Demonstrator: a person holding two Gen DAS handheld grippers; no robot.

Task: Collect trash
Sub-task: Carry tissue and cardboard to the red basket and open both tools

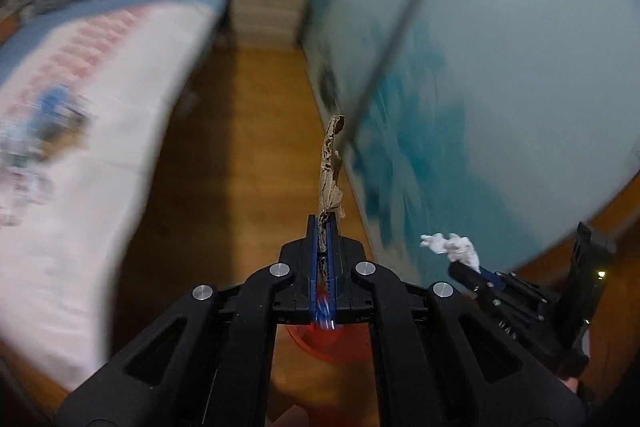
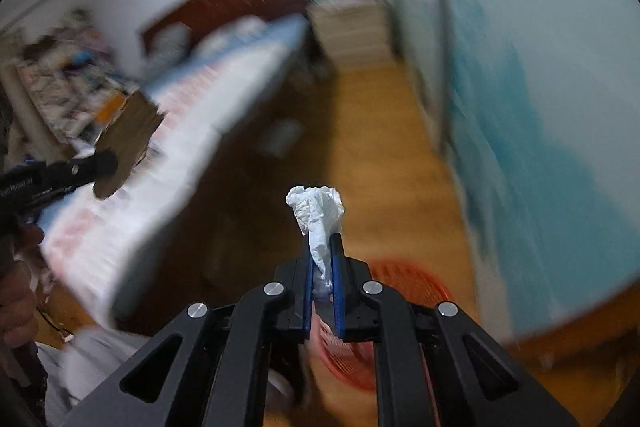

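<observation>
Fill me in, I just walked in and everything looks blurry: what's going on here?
A person is collecting trash in a bedroom with a handheld gripper in each hand. The left gripper is shut on a flattened scrap of brown cardboard. The right gripper is shut on a crumpled white tissue. A red mesh basket sits on the wooden floor below them, between the bed and a pale blue wardrobe. Neither piece has been dropped in yet.

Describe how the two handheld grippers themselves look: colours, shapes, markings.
Both the left gripper and the right gripper are matte black plastic, with angular linkage arms carrying round silver rivets and narrow blue finger pads. White lettering marks the left gripper's side; it is too blurred to read.
</observation>
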